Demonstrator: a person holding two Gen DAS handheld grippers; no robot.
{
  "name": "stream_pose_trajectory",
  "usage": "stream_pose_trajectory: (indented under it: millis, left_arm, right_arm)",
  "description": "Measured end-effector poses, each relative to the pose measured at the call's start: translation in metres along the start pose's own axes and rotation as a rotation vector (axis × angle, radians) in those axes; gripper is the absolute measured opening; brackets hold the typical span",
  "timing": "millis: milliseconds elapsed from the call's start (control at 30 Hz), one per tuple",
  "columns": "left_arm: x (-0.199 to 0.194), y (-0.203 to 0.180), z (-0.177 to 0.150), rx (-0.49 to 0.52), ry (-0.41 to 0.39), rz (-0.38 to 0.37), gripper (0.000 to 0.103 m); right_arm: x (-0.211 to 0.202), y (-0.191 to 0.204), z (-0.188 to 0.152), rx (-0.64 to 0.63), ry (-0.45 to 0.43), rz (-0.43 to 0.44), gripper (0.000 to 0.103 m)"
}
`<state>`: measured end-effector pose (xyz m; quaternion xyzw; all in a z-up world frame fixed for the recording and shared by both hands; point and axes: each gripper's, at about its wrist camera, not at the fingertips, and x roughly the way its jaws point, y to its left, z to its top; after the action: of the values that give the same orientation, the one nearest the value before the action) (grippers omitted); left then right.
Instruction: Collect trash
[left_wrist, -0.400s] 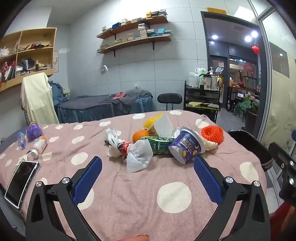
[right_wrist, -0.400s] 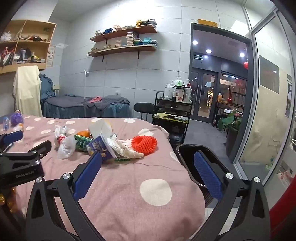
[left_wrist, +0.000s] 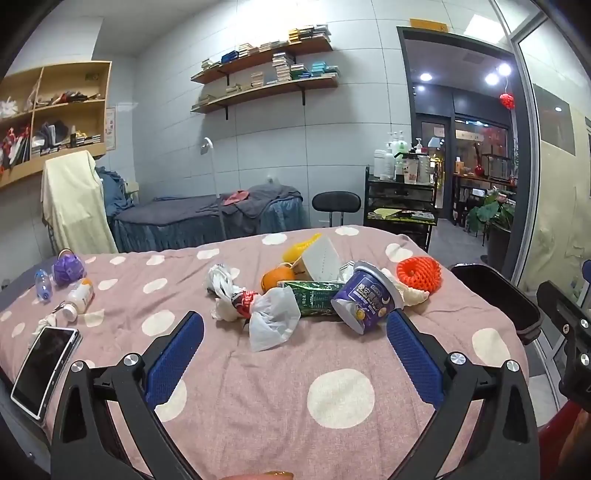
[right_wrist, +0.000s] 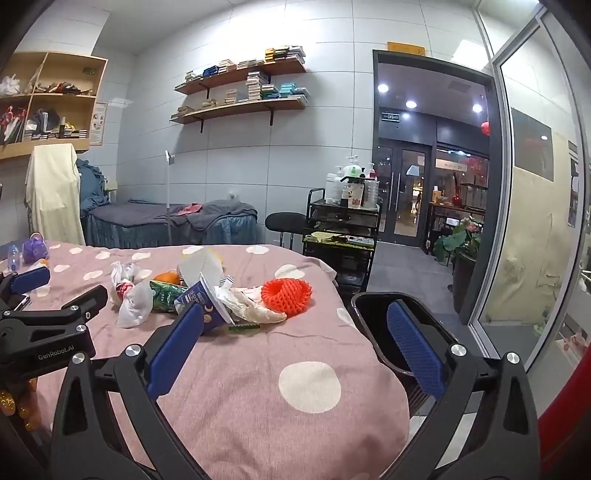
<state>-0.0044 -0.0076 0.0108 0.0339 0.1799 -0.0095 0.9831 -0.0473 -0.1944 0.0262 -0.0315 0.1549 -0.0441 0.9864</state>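
Pink dotted bedcover (left_wrist: 258, 391) carries the trash pile (left_wrist: 317, 291) just ahead of the left gripper (left_wrist: 295, 354), whose fingers stand wide and empty; right gripper (right_wrist: 295, 350) likewise wide, black bin (right_wrist: 373, 314) beyond its right finger. Approach step, seemingly; next, close on one piece. Counted: one purple cup (left_wrist: 364, 301), one red foam net (left_wrist: 419, 274), one green carton (left_wrist: 314, 297), one orange (left_wrist: 277, 277).
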Motion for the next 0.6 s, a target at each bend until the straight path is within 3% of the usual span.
stream_pose_trajectory:
  millis: [600]
  left_arm:
    - [-0.0061,0.0042,0.0011,-0.020,-0.028,-0.026,0.097]
  right_arm:
    - [-0.0060,0.0009,-0.0009,0.005,-0.009,0.003,0.098]
